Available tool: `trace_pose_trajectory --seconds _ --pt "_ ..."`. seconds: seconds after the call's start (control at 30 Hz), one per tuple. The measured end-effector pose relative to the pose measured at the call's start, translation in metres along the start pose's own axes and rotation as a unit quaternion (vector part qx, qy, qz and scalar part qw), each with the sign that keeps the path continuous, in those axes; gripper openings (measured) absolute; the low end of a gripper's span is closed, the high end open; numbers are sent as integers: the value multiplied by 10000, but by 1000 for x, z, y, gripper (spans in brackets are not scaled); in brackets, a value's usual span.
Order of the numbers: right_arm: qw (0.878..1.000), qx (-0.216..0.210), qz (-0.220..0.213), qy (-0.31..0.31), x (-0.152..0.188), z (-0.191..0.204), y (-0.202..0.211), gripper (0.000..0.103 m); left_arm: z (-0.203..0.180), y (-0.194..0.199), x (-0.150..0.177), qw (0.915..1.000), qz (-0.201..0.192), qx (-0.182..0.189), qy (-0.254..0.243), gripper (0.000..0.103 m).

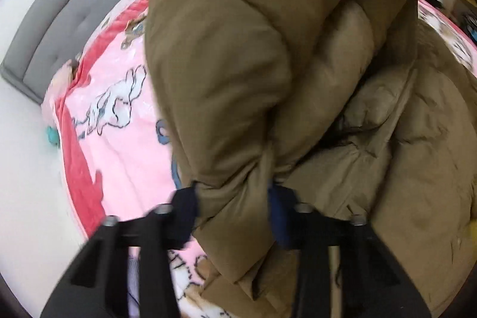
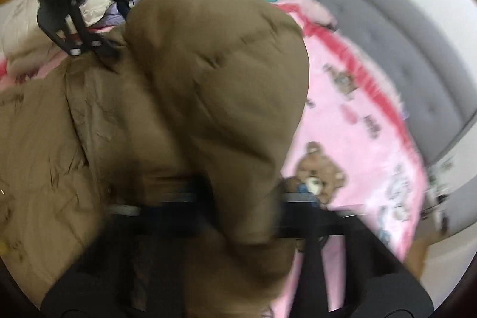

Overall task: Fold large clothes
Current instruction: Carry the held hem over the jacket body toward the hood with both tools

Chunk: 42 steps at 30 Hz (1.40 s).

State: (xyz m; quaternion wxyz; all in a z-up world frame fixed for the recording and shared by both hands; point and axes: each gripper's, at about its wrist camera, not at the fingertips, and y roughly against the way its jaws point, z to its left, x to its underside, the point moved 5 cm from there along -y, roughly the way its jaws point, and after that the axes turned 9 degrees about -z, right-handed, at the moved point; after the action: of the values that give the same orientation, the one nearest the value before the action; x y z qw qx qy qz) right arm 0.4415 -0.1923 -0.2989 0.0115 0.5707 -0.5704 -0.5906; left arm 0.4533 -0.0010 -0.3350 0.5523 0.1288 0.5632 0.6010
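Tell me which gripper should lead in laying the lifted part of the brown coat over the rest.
Probably neither alone. The left gripper and the right gripper each clamp a bunch of the brown puffer coat, raised above the pink blanket. If one must lead, the left: its view is sharper.

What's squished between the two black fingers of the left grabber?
A bunched fold of the brown puffy coat, pinched by the left gripper, seen in the left wrist view.
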Motion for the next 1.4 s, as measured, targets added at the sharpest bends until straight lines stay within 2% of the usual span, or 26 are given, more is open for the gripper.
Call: trace_pose_trajectory --seconds 0.1,0.17,0.23,0.3,0.43,0.5,0.63,0.73,0.8,0.87,1.0,1.07,1.13,1.17,1.23,1.27,1.3,1.33,1.4 --pt "9991 186 -246 301 -3 6 -1 11 3 -6 6 10000 61 15 43 20" --pt "9981 223 -365 451 -4 15 5 11 1 -4 10 9999 62 -17 -132 20" --pt "9949 403 -540 751 -4 27 18 11 -6 9 10 9992 -95 -139 -368 20" --pt "9908 522 -720 1021 2 44 41 11 -18 34 14 9972 -432 -287 -544 20" --pt "9789 707 -1081 1585 11 74 83 11 -54 85 29 9924 -1056 -280 -566 20" --pt "9666 786 -1217 2115 26 105 108 11 -86 110 47 9861 -1319 -524 -866 20" --pt "9442 844 -1103 2987 66 173 128 11 -135 127 80 9876 -1367 -405 -650 20" --pt "9319 891 -850 3410 97 215 117 17 -175 116 113 9867 -1211 -576 -915 23" --pt "9262 1071 -740 3539 112 237 109 24 -185 111 124 9866 -1143 -703 -932 25" --pt "9210 1326 -653 3605 116 245 101 26 -185 108 127 9889 -1112 -771 -613 25" --pt "9249 1558 -414 3444 114 238 86 26 -172 117 126 9921 -1005 -658 -351 31" --pt "9345 1507 -357 3207 108 236 85 27 -156 134 124 9941 -984 -446 42 31" --pt "9462 1402 -301 2901 89 229 79 33 -132 154 121 9934 -1027 -283 414 31" --pt "9489 1353 -310 2835 85 227 77 39 -123 165 115 9918 -1096 -222 612 32" --pt "9541 1297 -266 2688 79 229 72 41 -103 192 99 9824 -1428 3 1206 47" --pt "9556 1291 -242 2637 77 230 70 41 -103 204 87 9766 -1611 68 1423 62" --pt "9564 1291 -240 2608 78 232 68 42 -95 216 73 9657 -1946 171 1712 71" --pt "9576 1285 -236 2570 78 230 66 42 -89 221 63 9578 -2160 229 1880 74" --pt "9602 1290 -196 2468 73 238 60 42 -75 220 34 9367 -2543 284 2389 85"
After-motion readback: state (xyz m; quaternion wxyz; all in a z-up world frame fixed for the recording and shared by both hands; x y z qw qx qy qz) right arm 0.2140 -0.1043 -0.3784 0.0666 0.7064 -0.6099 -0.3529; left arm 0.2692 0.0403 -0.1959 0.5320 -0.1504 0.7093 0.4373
